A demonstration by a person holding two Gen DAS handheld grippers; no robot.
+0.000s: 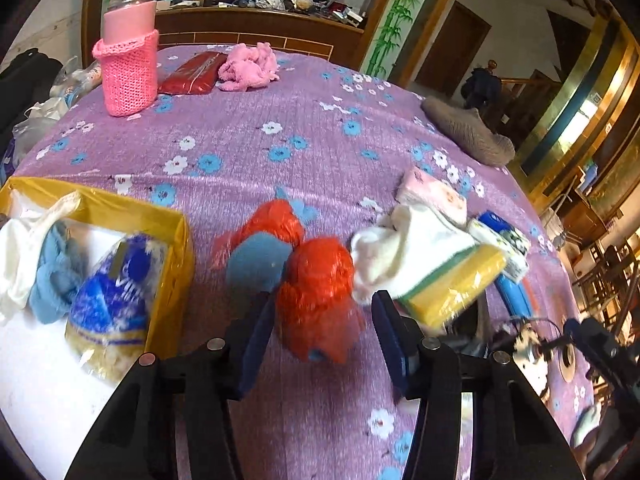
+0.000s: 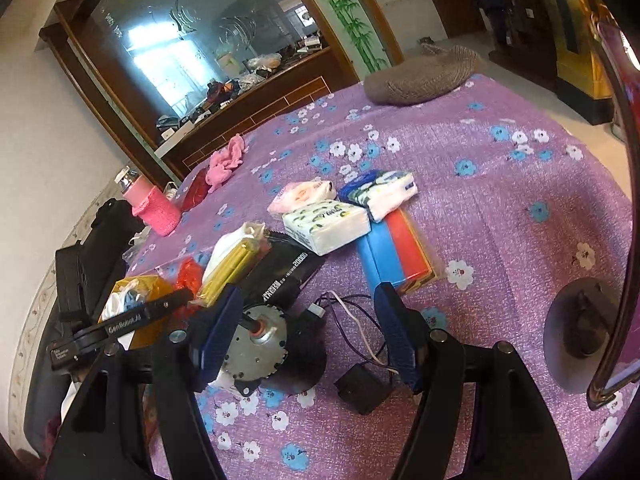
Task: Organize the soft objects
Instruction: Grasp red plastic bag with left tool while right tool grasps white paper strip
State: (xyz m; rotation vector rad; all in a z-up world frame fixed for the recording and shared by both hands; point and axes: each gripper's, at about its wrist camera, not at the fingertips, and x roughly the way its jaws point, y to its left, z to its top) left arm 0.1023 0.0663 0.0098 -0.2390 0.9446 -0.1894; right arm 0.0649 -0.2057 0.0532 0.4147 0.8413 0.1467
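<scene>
My left gripper [image 1: 320,324] is open, its blue pads on either side of a crumpled red plastic bag [image 1: 316,288] with a blue sponge [image 1: 256,260] on the purple floral cloth. To its left a yellow box [image 1: 168,224] holds a blue-and-white packet [image 1: 112,300], a light blue cloth and a white cloth. A white cloth [image 1: 404,248] lies on a yellow-green sponge [image 1: 456,284] to the right. My right gripper [image 2: 308,320] is open above a round metal motor [image 2: 260,340] with wires. Tissue packs [image 2: 326,224] lie ahead.
A pink knit-sleeved bottle [image 1: 128,52], a red pouch [image 1: 192,74] and a pink fluffy cloth [image 1: 248,66] stand at the far side. A grey knitted slipper [image 1: 468,128] lies far right. Blue and red flat packs [image 2: 396,248] and a black adapter [image 2: 362,390] lie near my right gripper.
</scene>
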